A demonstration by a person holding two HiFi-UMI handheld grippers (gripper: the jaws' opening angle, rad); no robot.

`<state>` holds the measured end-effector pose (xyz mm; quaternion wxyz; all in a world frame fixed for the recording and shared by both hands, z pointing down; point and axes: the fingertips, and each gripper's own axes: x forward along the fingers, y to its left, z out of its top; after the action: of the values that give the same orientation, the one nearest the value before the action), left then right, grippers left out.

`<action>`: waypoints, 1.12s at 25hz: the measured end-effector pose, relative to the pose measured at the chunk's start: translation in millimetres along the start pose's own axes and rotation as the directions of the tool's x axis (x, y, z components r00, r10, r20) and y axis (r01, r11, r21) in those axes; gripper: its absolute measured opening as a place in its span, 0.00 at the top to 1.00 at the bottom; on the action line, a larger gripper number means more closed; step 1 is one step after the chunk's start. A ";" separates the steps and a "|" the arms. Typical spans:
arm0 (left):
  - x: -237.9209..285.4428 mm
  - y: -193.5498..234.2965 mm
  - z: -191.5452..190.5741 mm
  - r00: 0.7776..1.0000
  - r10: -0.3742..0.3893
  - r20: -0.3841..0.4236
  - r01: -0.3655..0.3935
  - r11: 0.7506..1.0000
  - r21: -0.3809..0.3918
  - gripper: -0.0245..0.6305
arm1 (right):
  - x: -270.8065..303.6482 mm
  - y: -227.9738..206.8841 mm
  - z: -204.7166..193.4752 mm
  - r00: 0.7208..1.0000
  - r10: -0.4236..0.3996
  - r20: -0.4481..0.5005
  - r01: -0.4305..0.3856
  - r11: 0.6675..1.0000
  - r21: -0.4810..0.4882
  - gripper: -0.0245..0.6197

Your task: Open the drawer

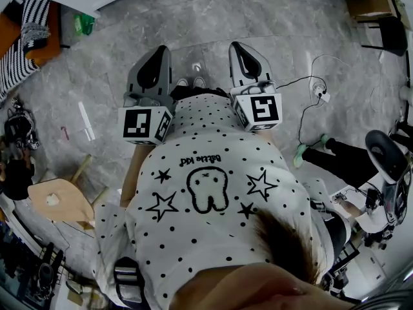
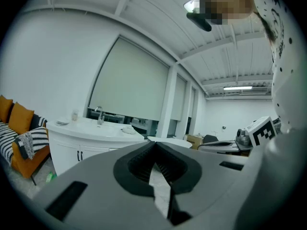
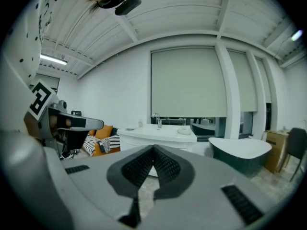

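Polka-dot shirt [image 1: 206, 192] fills the near edge of the head view, and just past it both claws sit side by side at chest level over the grey stone floor [image 1: 271, 31]. Left gripper [image 1: 159, 51]: jaws pressed together, tips touching, nothing between them. Right gripper [image 1: 241, 48]: same story, pinched closed on empty air. So where's the drawer? No drawer front shows plainly anywhere. The best candidate, by my reading, is the white vanity cabinet [image 2: 67, 150] with the sink and tap on top, well apart from both claws, across open floor at the far side of the room. From the left gripper it lies ahead and off to the left, next to the orange sofa [image 2: 17, 123]. From the right gripper it sits almost dead ahead, right over the closed jaw tips. Neither hand looks clearly nearer, but the right one is aimed at it more squarely. Its counter runs long from left to right, and its front faces back this way. Two small dark handles [image 2: 79, 155] stand upright on that front; whether they belong to doors or a drawer, I can't tell. Nothing is under way yet: the whole approach lies ahead, and the claws need to spread before any pull.
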<state>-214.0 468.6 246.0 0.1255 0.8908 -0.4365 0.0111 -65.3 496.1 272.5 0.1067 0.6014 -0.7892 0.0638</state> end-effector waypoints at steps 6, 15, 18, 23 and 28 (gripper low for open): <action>14.0 -29.3 -6.2 1.000 -0.005 0.012 0.005 1.000 -0.004 0.95 | -14.7 -27.6 -4.2 1.000 0.016 0.022 -0.016 1.000 0.019 0.94; 44.8 -55.9 -21.9 1.000 -0.009 -0.001 0.009 1.000 -0.008 0.95 | -24.4 -70.9 -18.5 1.000 -0.009 0.029 0.007 0.999 0.048 0.94; 51.8 -55.6 -16.8 1.000 -0.014 -0.004 0.014 1.000 -0.002 0.95 | -21.2 -74.1 -17.7 0.999 -0.014 0.031 0.012 0.998 0.054 0.94; 66.0 -41.8 -6.4 1.000 -0.030 -0.002 0.030 1.000 -0.004 0.96 | -3.1 -72.6 -9.3 0.999 -0.021 0.027 0.019 0.998 0.058 0.94; 87.5 -17.6 2.9 0.999 -0.049 0.007 0.050 0.999 -0.015 0.95 | 28.5 -77.5 4.6 0.998 -0.046 0.031 0.045 0.998 0.053 0.94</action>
<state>-146.3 410.4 250.8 0.1313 0.9004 -0.4148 0.0018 1.6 447.6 272.8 0.0796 0.6228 -0.7750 0.0723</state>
